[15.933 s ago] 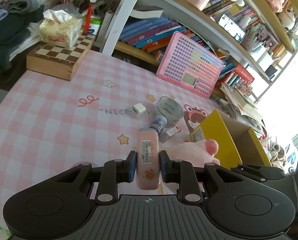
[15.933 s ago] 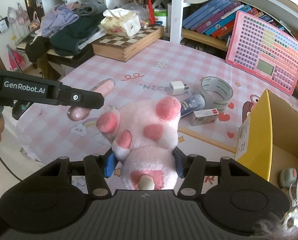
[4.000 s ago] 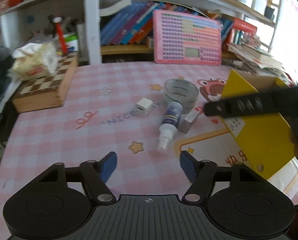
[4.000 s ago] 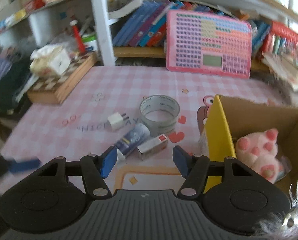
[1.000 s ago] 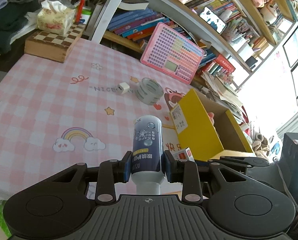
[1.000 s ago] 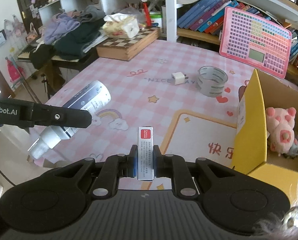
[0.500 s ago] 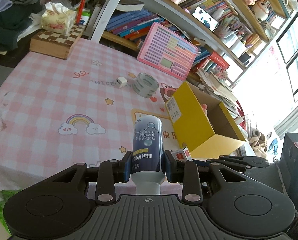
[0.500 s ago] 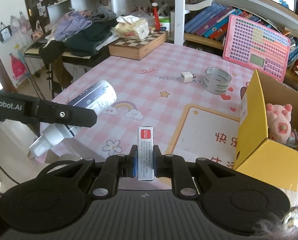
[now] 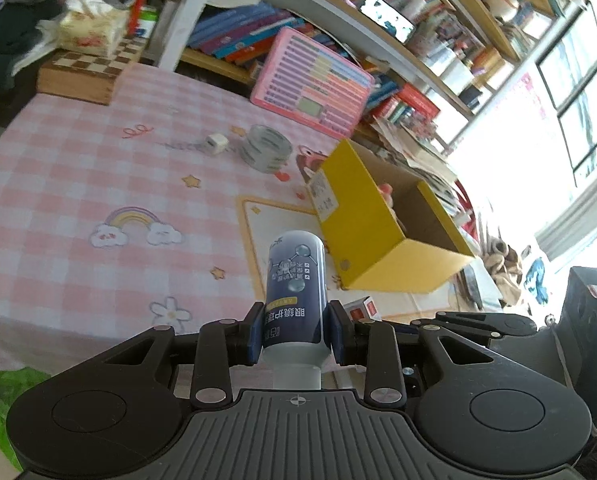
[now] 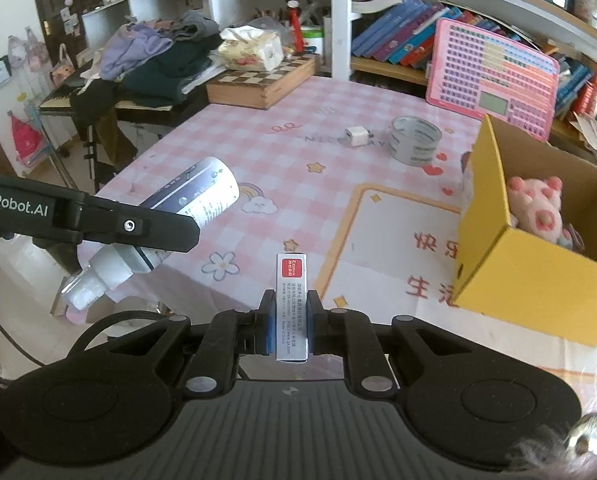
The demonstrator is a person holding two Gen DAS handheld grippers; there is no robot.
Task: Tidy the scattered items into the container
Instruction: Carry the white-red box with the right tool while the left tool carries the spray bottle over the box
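My left gripper (image 9: 295, 330) is shut on a dark blue spray bottle (image 9: 294, 280), held in the air off the table's near edge; the bottle also shows in the right wrist view (image 10: 194, 200). My right gripper (image 10: 291, 322) is shut on a small white box with a red label (image 10: 291, 300), also held above the near edge. The yellow cardboard box (image 10: 510, 264) stands open at the right with a pink plush pig (image 10: 536, 208) inside; it shows in the left wrist view (image 9: 362, 224) too. A tape roll (image 10: 415, 136) and a white charger plug (image 10: 356, 136) lie on the pink checked tablecloth (image 10: 298, 168).
A pink keyboard toy (image 10: 494, 76) leans on the bookshelf behind. A wooden chessboard box (image 10: 262, 80) with a tissue pack (image 10: 250, 52) stands at the back left. Clothes (image 10: 154, 60) are piled on a side stand left of the table.
Both grippers have drawn back and up from the table, each holding its item. The yellow box now looks nearer and lower in both views.
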